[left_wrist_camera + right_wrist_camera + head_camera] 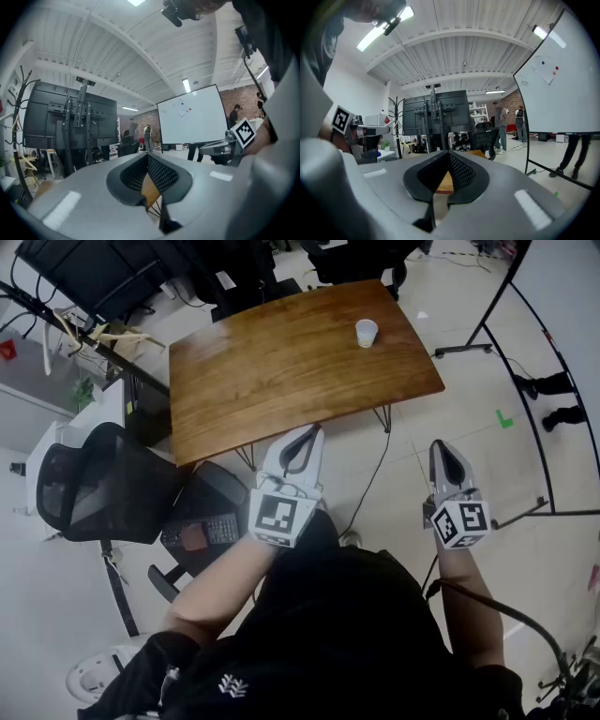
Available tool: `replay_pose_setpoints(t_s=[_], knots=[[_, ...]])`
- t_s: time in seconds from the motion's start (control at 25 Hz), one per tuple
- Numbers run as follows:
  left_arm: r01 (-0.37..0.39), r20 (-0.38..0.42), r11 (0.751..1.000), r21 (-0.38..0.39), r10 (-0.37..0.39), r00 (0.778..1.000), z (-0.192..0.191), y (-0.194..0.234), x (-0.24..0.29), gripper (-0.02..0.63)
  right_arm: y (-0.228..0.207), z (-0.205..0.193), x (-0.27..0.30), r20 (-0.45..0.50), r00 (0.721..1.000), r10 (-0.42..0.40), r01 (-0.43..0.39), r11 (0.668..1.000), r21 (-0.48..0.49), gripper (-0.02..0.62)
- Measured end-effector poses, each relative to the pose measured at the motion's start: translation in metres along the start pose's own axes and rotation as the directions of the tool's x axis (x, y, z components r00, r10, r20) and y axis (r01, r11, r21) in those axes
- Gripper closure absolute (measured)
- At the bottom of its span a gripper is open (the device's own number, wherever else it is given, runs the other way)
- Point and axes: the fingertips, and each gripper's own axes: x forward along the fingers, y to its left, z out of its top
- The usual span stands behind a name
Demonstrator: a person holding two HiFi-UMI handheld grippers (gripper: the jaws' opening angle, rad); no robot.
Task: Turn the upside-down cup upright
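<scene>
A small white cup [366, 332] stands on the far right part of the wooden table [281, 362]; I cannot tell which way its mouth faces. In the head view both grippers hang short of the table's near edge, over the floor and far from the cup. My left gripper [302, 442] is shut and empty, its tip just short of the table's edge. My right gripper [441, 448] is shut too, with nothing between its fingers, right of the table. The left gripper [147, 157] and right gripper [449, 154] views each show only a wood sliver behind touching tips; the cup is hidden there.
A black mesh office chair [103, 488] stands left of me, with a second dark seat [202, 517] beside the table's near left corner. A black whiteboard frame [525, 343] and someone's shoes [553, 385] are at the right. A cable [370, 479] trails on the floor under the table.
</scene>
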Motion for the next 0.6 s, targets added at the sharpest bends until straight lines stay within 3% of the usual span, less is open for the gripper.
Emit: replay_pose_setpoints(t_s=[0.28, 0.6], knots=[[-0.003, 0.018, 1.0, 0.009, 0.003, 1.0, -0.003, 0.028, 0.045, 0.606, -0.021, -0.002, 0.04, -0.011, 1.0, 0.015, -0.016, 1.0, -0.018, 0.594], [0.031, -0.015, 0.999, -0.019, -0.031, 0.999, -0.022, 0.099, 0.155, 0.606, -0.06, 0.015, 0.15, -0.027, 0.999, 0.02, -0.021, 0.999, -0.029, 0.594]])
